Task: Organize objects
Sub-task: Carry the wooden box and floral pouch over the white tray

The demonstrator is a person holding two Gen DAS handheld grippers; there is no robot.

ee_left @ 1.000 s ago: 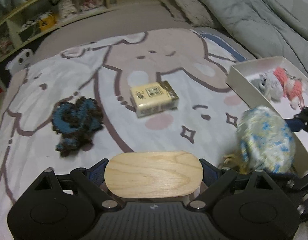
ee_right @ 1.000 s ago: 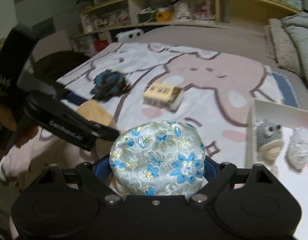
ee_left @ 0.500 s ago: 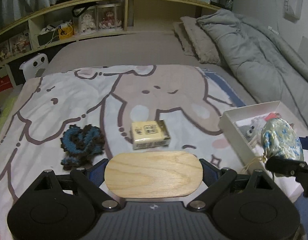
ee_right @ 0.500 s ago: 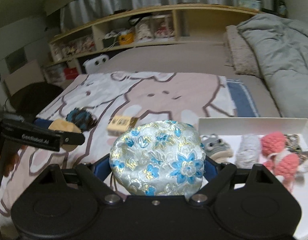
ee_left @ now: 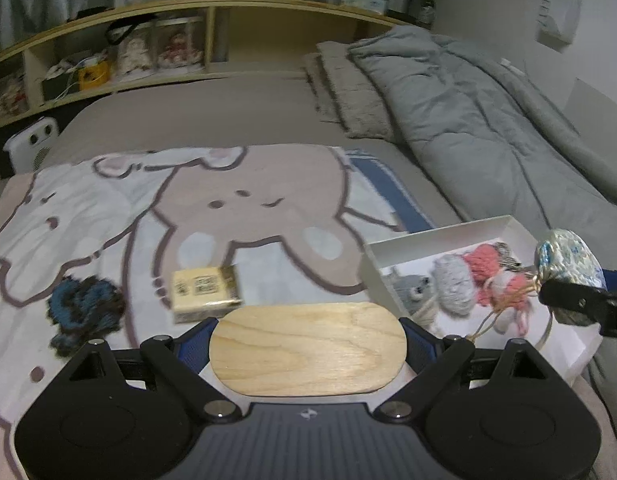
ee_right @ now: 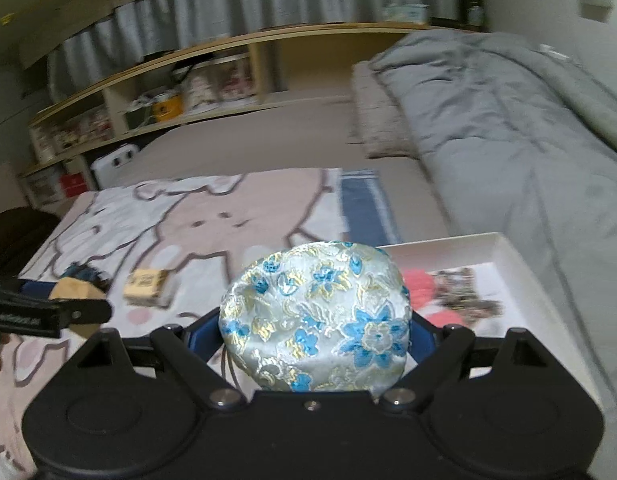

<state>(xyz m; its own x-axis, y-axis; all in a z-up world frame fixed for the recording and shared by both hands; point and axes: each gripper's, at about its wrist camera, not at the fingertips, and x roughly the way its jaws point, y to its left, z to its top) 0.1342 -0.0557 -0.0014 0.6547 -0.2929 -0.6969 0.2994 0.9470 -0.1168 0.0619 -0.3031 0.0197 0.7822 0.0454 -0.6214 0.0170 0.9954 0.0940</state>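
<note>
My left gripper (ee_left: 308, 344) grasps one oval wooden board (ee_left: 308, 348), pinned flat between its two fingers. My right gripper (ee_right: 314, 328) is clenched on one silver brocade pouch (ee_right: 316, 320) with blue flowers; in the left wrist view that pouch (ee_left: 568, 260) hangs above the near right end of the one white box (ee_left: 436, 236), a gold cord (ee_left: 496, 312) trailing from it. Inside the box I count four soft pieces: one grey knitted toy with eyes (ee_left: 412, 288), one grey yarn ball (ee_left: 452, 284) and two pink knitted lumps (ee_left: 496, 280), with some small dark trinkets I cannot make out. On the cartoon-print blanket (ee_left: 108, 216) lie two loose things, well apart: one tan packet (ee_left: 206, 292) and one blue-and-brown knitted piece (ee_left: 82, 308). One grey duvet (ee_left: 488, 120) is heaped along the bed's right side.
</note>
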